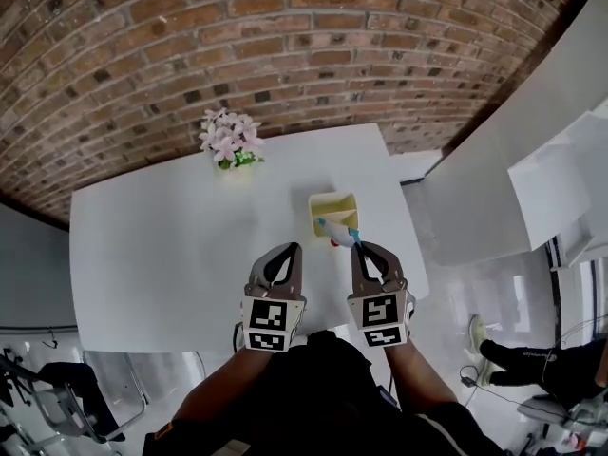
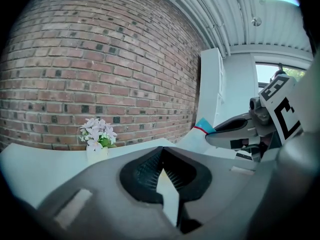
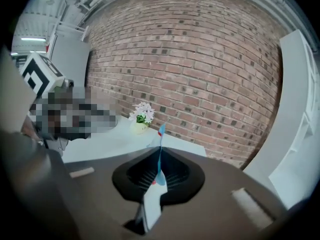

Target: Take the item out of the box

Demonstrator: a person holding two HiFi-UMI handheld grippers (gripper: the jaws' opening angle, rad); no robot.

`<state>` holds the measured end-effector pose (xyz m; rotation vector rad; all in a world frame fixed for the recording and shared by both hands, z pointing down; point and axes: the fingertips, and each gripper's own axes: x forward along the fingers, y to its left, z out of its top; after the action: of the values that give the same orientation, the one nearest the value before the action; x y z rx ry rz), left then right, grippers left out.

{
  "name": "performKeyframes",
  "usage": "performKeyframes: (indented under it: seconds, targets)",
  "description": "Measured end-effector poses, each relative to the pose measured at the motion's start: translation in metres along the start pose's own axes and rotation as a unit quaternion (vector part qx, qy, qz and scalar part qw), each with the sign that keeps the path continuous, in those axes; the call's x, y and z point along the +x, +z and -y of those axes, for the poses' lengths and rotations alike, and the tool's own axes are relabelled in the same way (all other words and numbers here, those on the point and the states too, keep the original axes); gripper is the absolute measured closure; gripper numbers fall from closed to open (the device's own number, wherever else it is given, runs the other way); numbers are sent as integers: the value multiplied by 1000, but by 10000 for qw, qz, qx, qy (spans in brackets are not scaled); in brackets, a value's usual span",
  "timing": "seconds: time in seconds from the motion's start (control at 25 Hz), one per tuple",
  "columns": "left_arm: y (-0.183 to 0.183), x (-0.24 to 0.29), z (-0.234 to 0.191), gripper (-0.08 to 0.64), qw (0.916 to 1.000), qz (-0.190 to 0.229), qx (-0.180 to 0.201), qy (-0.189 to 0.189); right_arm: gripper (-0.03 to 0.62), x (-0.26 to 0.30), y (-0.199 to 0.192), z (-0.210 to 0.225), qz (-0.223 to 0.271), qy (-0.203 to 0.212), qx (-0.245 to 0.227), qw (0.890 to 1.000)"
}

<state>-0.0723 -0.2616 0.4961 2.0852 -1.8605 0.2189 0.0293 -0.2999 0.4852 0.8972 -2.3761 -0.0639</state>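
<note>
Looking down from the head view, a white table (image 1: 171, 245) is standing by a brick wall. A pot of pink flowers (image 1: 228, 141) is sitting at the far side. A little yellow box (image 1: 332, 199) is sitting nearer the person, toward the right side of the table. The right gripper (image 1: 356, 245) is pinching a thin packet (image 1: 336, 227), white with some blue and red on it. The packet is showing just in front of the near edge of the box. The left gripper (image 1: 293, 247) is hanging beside it, apart from the box and holding nothing.

In the left gripper view, the left gripper's (image 2: 160, 151) jaws are meeting at the tips with only the table (image 2: 45, 159) showing behind them. Over to the right, the right gripper (image 2: 214, 132) is holding the packet (image 2: 202, 126) up in the air, above the table.

In the right gripper view, the right gripper's (image 3: 159, 153) jaws are squeezing tight on the packet (image 3: 160, 134), which is sticking up past the tips. The box is not showing here, only the table (image 3: 110, 139) and the flowers (image 3: 142, 113).

So I think the packet is already out of the box. What seems left is putting it down on the table and letting go.
</note>
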Motion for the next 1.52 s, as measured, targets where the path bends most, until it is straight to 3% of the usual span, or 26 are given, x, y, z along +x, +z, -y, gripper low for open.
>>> performKeyframes:
  seconds: [0.72, 0.96, 1.16, 1.52]
  targets:
    - [-23, -107, -7, 555, 9985, 43, 243, -479, 589, -64, -15, -116, -71, -127, 1052, 9943]
    - [-40, -143, 0, 555, 9971, 10, 26, -765, 589, -89, -27, -145, -92, -313, 1392, 9897]
    - [-39, -157, 15, 555, 9954, 46, 26, -956, 589, -121, -26, -149, 0, -468, 1444, 9884]
    - [-18, -161, 70, 555, 9919, 208, 228, -1232, 589, -167, -35, -120, 272, -734, 1708, 9822]
